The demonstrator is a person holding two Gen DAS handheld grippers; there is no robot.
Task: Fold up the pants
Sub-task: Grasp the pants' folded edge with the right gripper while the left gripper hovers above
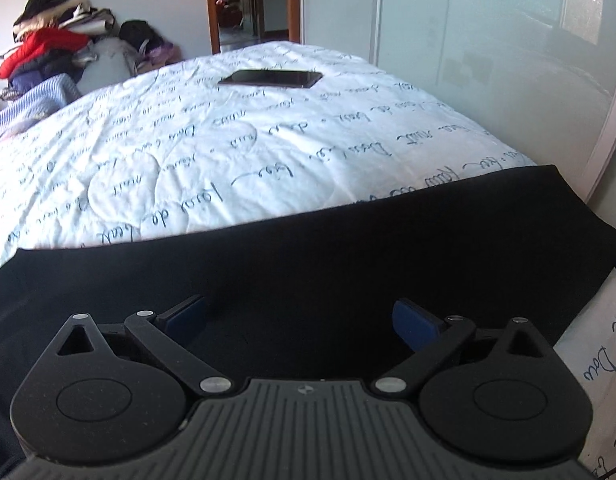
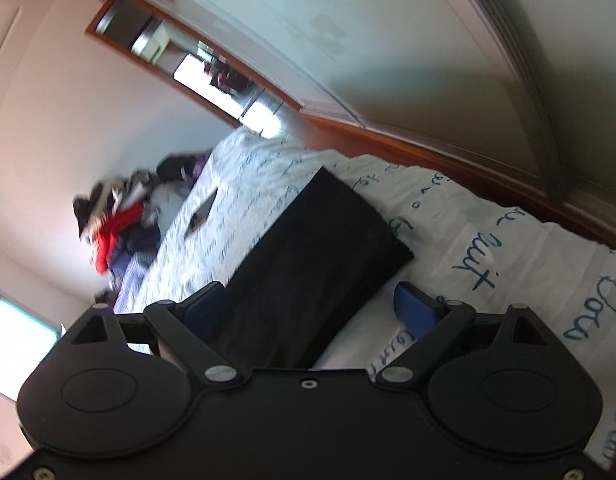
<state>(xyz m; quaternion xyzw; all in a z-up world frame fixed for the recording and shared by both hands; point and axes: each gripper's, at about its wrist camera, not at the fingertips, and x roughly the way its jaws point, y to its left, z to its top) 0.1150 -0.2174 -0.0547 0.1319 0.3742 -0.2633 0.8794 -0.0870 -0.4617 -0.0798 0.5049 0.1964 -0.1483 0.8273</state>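
**Black pants flat on the bed, both sets of jaws wide apart**

In the left wrist view the left gripper (image 1: 300, 320) hangs over the black pants (image 1: 308, 248), jaws spread wide and holding nothing. The pants lie as a broad dark band across the near edge of the bed (image 1: 188, 140). Beyond them a dark phone (image 1: 271, 78) rests on the script-printed cover, with a pile of clothes (image 1: 48, 52) against the far wall.

The tilted, blurred right wrist view shows the right gripper (image 2: 308, 312), jaws also wide and empty, one finger at each side of the pants' (image 2: 308, 248) narrow end. Only here does the wooden bed frame (image 2: 448, 156) show.
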